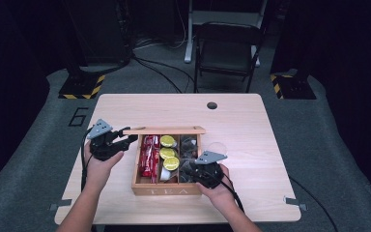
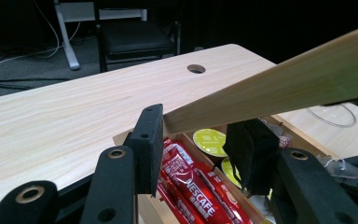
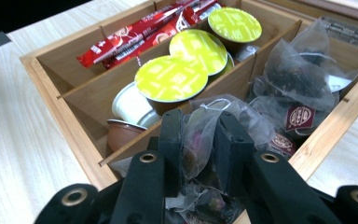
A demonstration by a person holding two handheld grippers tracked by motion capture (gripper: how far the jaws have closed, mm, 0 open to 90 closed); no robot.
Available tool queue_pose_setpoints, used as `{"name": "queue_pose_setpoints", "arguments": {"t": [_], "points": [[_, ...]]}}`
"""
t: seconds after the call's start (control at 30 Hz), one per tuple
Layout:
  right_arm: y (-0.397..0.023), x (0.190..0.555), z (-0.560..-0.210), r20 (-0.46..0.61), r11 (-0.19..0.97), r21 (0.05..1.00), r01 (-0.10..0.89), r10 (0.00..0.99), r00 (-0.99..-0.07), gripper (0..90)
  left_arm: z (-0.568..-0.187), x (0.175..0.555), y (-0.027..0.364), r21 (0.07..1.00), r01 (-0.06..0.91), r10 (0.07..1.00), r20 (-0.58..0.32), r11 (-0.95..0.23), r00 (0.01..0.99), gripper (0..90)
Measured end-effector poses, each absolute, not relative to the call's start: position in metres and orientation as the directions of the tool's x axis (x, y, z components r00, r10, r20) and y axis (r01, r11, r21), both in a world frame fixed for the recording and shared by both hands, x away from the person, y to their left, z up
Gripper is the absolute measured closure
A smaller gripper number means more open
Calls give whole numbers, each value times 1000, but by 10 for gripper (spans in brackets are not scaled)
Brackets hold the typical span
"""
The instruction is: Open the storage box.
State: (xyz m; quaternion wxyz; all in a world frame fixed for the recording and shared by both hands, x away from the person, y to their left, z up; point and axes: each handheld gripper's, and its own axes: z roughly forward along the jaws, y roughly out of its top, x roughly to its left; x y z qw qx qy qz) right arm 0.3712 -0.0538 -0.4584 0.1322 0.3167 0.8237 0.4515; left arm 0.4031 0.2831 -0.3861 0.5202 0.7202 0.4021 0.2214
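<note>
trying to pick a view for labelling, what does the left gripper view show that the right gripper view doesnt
Left gripper view alone: the left gripper shut on the raised wooden lid, the table's cable hole, a chair behind.

Right gripper view alone: the right gripper shut on a mesh tea bag, further tea bags in that compartment, a brown capsule.

Both: red Nescafe sticks, yellow-lidded capsules, the wooden box.

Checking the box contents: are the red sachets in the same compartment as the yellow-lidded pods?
No: the red sachets lie in their own compartment, a wooden divider apart from the pods.
</note>
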Motion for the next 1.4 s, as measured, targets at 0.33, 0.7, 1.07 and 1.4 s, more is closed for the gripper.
{"name": "queue_pose_setpoints", "arguments": {"t": [0.33,0.7,1.07,1.4], "points": [[-57,371,-441,68,387,836,389,631,-773,740,-386,404,283,927,349,809,-101,-134,579,569],[-61,372,-427,50,388,846,366,626,-778,740,-386,404,283,928,349,808,-102,-133,580,569],[-69,375,-417,50,375,852,365,636,-770,740,-386,404,284,927,350,808,-102,-134,580,568],[-84,382,-412,50,352,857,378,672,-739,740,-386,404,283,927,350,808,-102,-134,580,569]]}}
